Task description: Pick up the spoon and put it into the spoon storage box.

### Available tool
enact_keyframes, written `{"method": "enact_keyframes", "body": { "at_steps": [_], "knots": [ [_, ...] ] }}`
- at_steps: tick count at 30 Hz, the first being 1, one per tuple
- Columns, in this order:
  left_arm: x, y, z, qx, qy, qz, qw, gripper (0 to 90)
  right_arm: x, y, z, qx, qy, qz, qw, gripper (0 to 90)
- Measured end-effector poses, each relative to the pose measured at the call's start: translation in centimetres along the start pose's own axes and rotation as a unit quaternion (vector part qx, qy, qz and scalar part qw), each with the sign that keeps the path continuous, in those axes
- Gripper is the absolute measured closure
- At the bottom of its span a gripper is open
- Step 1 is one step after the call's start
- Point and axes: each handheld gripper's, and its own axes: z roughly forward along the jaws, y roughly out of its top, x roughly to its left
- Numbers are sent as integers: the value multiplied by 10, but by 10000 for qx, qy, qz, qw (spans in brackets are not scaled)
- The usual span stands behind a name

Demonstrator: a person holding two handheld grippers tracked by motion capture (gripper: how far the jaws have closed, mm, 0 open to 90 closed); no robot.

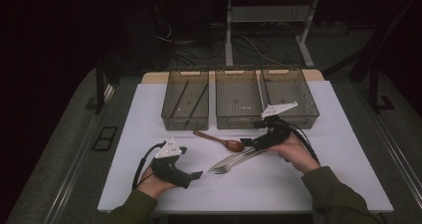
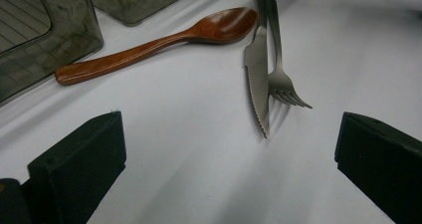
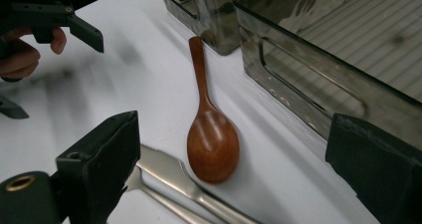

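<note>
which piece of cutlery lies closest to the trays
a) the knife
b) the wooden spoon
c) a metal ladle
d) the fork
b: the wooden spoon lies just in front of the trays, its handle end almost at their front wall, while the knife and fork lie side by side farther toward the person.

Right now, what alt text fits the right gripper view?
A wooden spoon lies on the white table between the open jaws of the right hand-held gripper, bowl nearest. A knife lies beside it, a smoky clear tray just beyond.
</note>
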Motion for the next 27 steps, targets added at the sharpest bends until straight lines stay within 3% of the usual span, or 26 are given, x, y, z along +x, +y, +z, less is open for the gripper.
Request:
{"method": "enact_keyframes", "body": {
  "at_steps": [15, 21, 27],
  "knots": [
    [0, 0, 1, 22, 10, 4, 10000, 0, 1, 1, 47, 635, 237, -58, 9977, 353],
    [-1, -1, 2, 59, 11, 26, 10000, 0, 3, -3, 55, 844, 164, -154, 9962, 451],
    [-1, -1, 2, 51, 10, 20, 10000, 0, 3, -5, 58, 957, 126, -207, 9951, 479]
  ]
}}
